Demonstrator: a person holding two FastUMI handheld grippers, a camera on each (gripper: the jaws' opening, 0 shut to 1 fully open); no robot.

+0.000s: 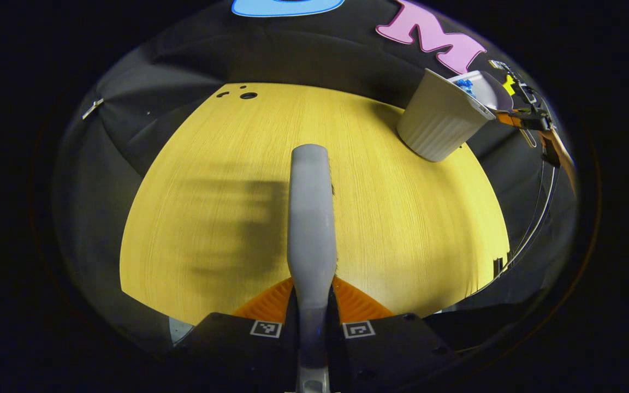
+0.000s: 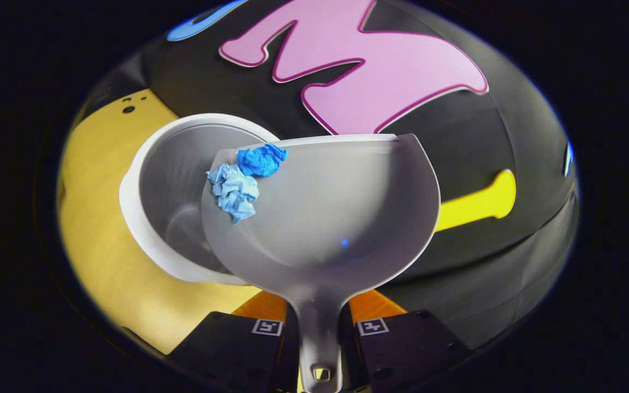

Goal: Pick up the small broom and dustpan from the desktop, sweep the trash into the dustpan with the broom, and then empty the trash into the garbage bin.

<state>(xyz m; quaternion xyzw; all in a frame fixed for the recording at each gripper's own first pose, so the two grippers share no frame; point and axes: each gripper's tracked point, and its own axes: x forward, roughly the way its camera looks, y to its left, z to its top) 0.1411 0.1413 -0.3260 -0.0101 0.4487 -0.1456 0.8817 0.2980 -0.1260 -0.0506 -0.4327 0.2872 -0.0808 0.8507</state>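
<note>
Emptying step, seen from both tongs. The right tongs [image 2: 320,327] pinch the handle of the grey dustpan [image 2: 336,218], which is held tilted over the open mouth of the white garbage bin [image 2: 145,218] standing on the yellow worktop [image 2: 96,245]; two crumpled blue paper scraps [image 2: 246,177] sit at the pan's far lip, just above the bin's opening. The left tongs [image 1: 312,322] are pressed on the grey broom [image 1: 310,218], held out over the worktop well apart from the bin [image 1: 440,123]. To do this well, judged from here — tip the pan further so its lip points down inside the rim, letting the scraps slide off rather than bounce past — and keep the broom clear
</note>
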